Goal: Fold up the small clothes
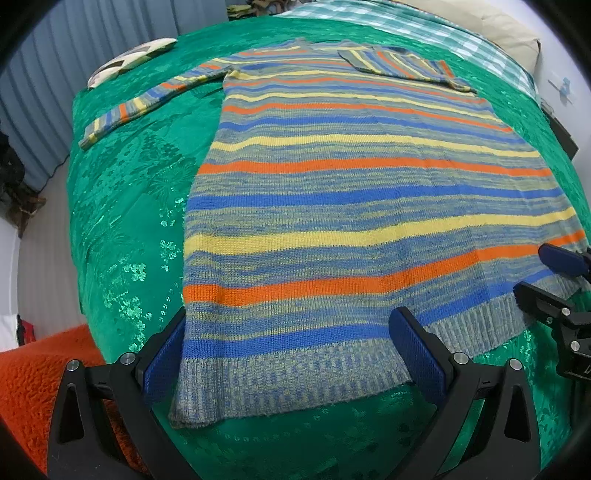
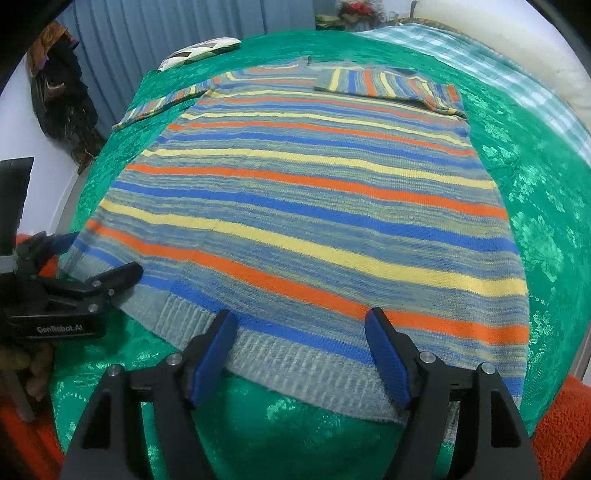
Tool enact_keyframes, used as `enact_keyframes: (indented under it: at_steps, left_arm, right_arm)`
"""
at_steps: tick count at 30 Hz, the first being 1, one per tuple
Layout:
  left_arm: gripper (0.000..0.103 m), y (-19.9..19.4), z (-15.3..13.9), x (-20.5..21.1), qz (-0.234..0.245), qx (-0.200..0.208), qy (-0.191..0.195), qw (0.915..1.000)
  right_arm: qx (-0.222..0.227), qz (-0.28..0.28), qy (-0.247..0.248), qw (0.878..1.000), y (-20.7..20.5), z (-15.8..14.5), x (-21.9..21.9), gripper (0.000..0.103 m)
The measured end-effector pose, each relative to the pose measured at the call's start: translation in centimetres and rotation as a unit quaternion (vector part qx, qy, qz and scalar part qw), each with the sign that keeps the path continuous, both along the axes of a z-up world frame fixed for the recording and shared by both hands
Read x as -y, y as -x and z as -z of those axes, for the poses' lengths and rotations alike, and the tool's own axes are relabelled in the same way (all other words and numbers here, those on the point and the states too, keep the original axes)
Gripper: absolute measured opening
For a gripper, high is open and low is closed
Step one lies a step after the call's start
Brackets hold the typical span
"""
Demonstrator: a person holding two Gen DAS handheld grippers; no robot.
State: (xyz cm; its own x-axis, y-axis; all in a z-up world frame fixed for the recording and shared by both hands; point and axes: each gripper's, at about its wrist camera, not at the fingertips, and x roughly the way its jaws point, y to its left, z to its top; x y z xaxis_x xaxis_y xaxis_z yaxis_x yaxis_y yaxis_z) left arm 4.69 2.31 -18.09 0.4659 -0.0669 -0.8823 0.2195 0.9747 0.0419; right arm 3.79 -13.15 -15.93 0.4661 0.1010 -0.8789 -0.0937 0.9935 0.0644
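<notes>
A striped knit sweater (image 1: 351, 206) in blue, yellow, orange and grey lies flat on a green bedspread (image 1: 122, 206); it also shows in the right wrist view (image 2: 303, 206). Its right sleeve (image 1: 402, 64) is folded across the chest. Its left sleeve (image 1: 147, 103) stretches out to the side. My left gripper (image 1: 291, 332) is open over the left part of the ribbed hem (image 1: 288, 380). My right gripper (image 2: 299, 332) is open over the right part of the hem (image 2: 314, 376). Each gripper shows at the edge of the other's view: the right one (image 1: 550, 277), the left one (image 2: 92, 258).
A patterned cushion (image 1: 129, 61) lies at the bed's far left corner. A checked cloth (image 1: 424, 26) and a pale pillow (image 1: 491, 22) lie at the far right. An orange blanket (image 1: 40, 387) covers the near edge. Blue curtains (image 2: 147, 37) hang behind.
</notes>
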Motion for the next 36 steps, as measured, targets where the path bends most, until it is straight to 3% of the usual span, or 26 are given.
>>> enact_keyframes:
  at_steps: [36]
  left_arm:
    - [0.103,-0.30,0.40,-0.24,0.008,-0.006,0.009,0.9999]
  right_arm:
    - [-0.001,0.000,0.010,1.000,-0.05,0.13,-0.42,0.077]
